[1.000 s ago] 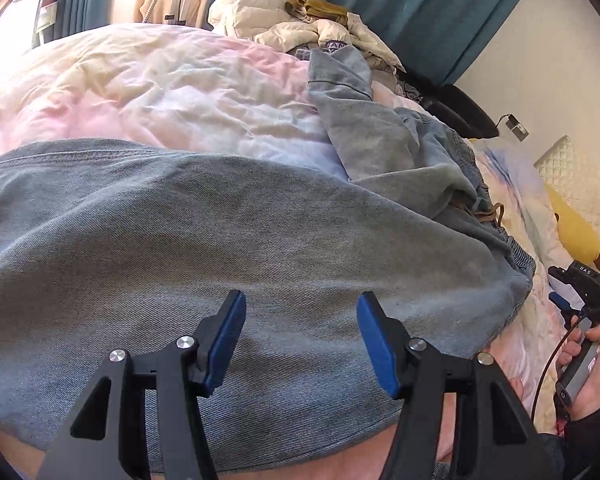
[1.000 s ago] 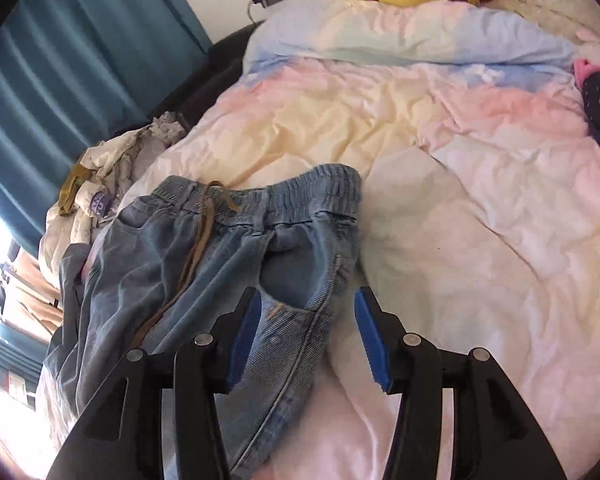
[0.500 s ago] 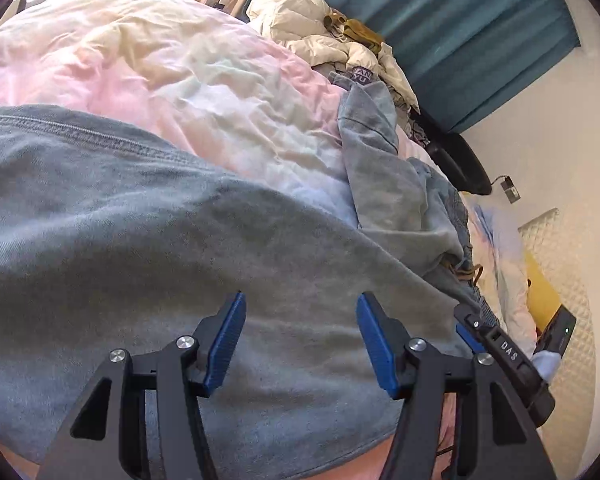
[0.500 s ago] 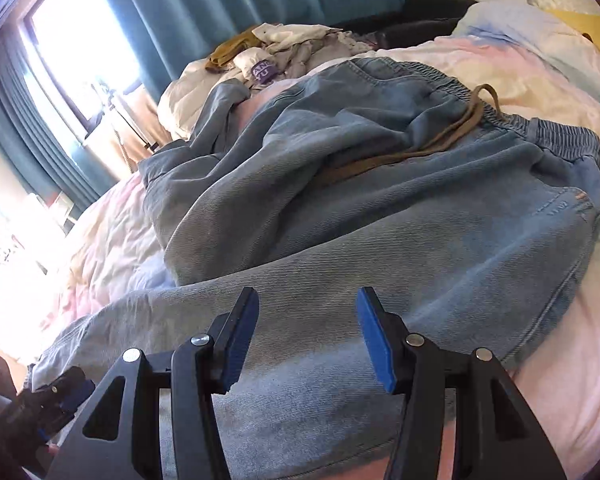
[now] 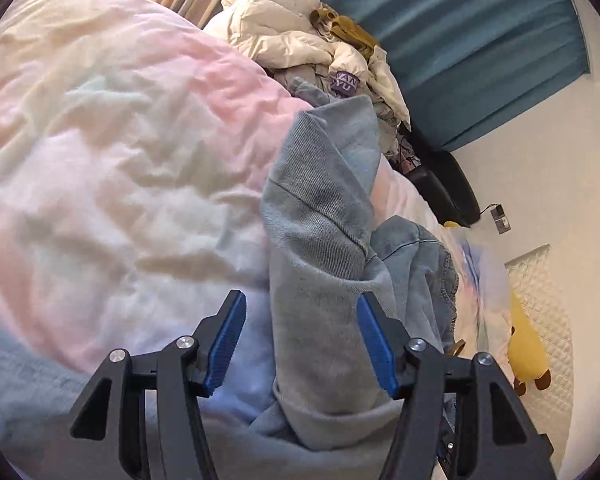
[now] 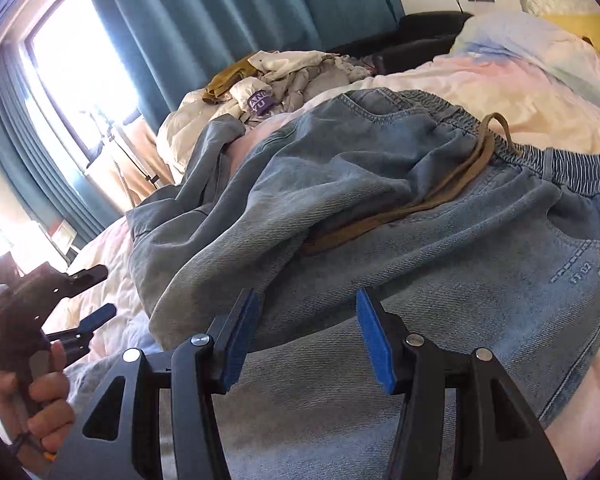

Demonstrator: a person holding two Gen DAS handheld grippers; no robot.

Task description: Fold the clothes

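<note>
Both handheld grippers have swung across the bed within the past second, trading their earlier outlooks for a closer look at the pair of jeans (image 6: 400,240) spread over the pastel duvet (image 5: 112,152).

A second ago the left gripper (image 5: 300,344) hovered above a broad, flat sweep of denim; now it faces a rumpled, upright fold of trouser leg (image 5: 320,220), with the duvet filling the left of its view. Its blue-padded fingers (image 5: 226,340) stand partly apart, gripping nothing; whether they brush the denim rising between them cannot be told.

The right gripper (image 6: 306,336), which earlier looked down the bed toward the pillows with the jeans lying small below it, now sits low over the seat of the jeans, near the elastic waistband (image 6: 572,168) and the brown drawstring (image 6: 452,184). Its fingers (image 6: 240,336) are likewise half open and empty. At the left edge of that view, a hand (image 6: 40,396) grips the left tool's handle.

Judging by the bunched upper leg, the garment is not yet laid flat, and folding has barely begun; both tools seem placed to pick up fabric. A heap of pale clothing (image 6: 284,76) waits beside the teal curtain (image 6: 228,12).
</note>
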